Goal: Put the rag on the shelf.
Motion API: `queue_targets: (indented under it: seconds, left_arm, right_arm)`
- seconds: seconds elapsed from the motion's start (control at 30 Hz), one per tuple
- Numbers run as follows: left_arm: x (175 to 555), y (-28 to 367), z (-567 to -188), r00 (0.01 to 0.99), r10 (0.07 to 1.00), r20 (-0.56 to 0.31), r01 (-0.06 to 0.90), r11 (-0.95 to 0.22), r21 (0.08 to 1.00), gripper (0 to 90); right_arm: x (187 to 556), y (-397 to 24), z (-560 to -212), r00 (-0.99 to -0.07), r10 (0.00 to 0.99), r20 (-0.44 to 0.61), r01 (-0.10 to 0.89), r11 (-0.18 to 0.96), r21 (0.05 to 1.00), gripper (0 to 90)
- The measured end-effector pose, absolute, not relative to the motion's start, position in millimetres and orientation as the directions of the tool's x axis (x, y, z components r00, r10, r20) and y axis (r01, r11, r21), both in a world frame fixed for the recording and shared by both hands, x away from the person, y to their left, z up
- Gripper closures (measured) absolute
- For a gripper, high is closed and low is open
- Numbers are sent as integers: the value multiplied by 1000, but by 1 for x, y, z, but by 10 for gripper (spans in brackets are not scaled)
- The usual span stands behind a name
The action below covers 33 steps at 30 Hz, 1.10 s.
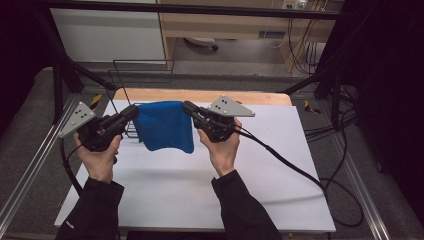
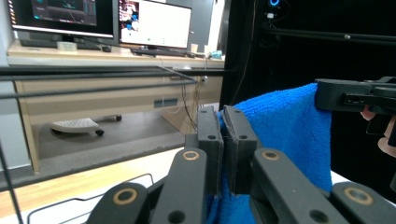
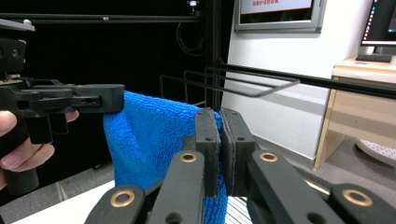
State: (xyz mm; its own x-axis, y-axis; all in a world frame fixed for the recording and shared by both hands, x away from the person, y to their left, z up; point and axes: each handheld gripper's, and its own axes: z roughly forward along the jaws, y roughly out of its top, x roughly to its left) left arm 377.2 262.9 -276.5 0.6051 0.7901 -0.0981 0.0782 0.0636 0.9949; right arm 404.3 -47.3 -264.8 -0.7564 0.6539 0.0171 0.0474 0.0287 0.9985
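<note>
White table [image 1: 200,190] with a wooden far edge
A black wire rack [image 1: 131,95] stands at its far left — the white surface nearer is bare.

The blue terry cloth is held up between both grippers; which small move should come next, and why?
Probably carry the blue terry cloth forward over the black wire rack, since the left gripper and right gripper pinch its top corners and it hangs before the rack.

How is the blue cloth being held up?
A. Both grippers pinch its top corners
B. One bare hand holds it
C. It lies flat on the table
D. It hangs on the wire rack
A: the left gripper and the right gripper each clamp a top corner of the blue cloth, which hangs between them above the table.
</note>
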Motion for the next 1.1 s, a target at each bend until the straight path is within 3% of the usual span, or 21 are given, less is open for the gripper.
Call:
queue_targets:
  seconds: [1.1]
  left_arm:
    - [397,294,-212,532,843,-77,-12,98,995,862]
  right_arm:
    - [429,-3,-205,-755,655,-41,-43,14,999,867]
